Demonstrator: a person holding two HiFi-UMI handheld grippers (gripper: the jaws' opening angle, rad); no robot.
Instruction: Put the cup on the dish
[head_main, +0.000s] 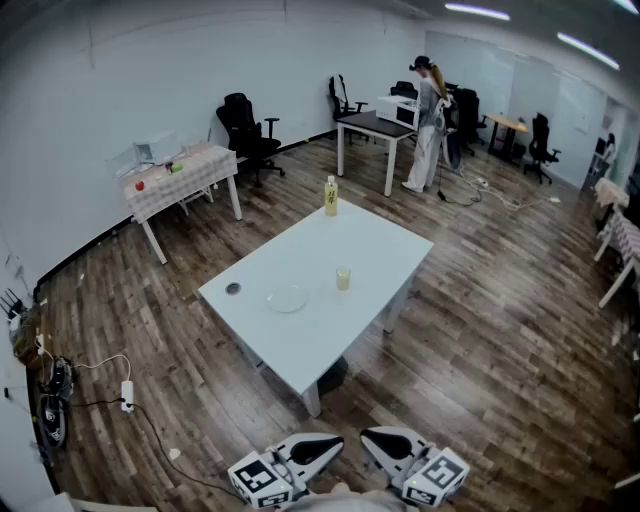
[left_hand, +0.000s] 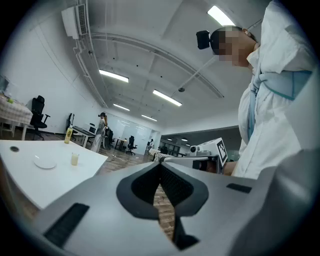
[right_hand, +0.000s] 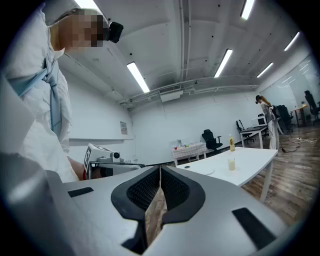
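A small cup (head_main: 343, 278) of yellowish drink stands near the middle of the white table (head_main: 380, 250). A clear, flat dish (head_main: 287, 298) lies a little to its left, apart from it. Both grippers hover low at the bottom of the head view, well short of the table: the left gripper (head_main: 318, 446) and the right gripper (head_main: 386, 444), each with jaws together and nothing between them. From the left gripper (left_hand: 161, 163) I see the cup (left_hand: 74, 159) and dish (left_hand: 45, 162) far off. Beyond the right gripper (right_hand: 160, 168) the cup (right_hand: 231, 164) stands by the dish (right_hand: 205, 170).
A yellow bottle (head_main: 331, 196) stands at the table's far edge and a small dark disc (head_main: 233, 289) lies at its left corner. A person (head_main: 428, 125) stands by a dark table with a microwave (head_main: 397, 111). Office chairs, a checkered table (head_main: 180, 175) and floor cables (head_main: 110, 390) surround the area.
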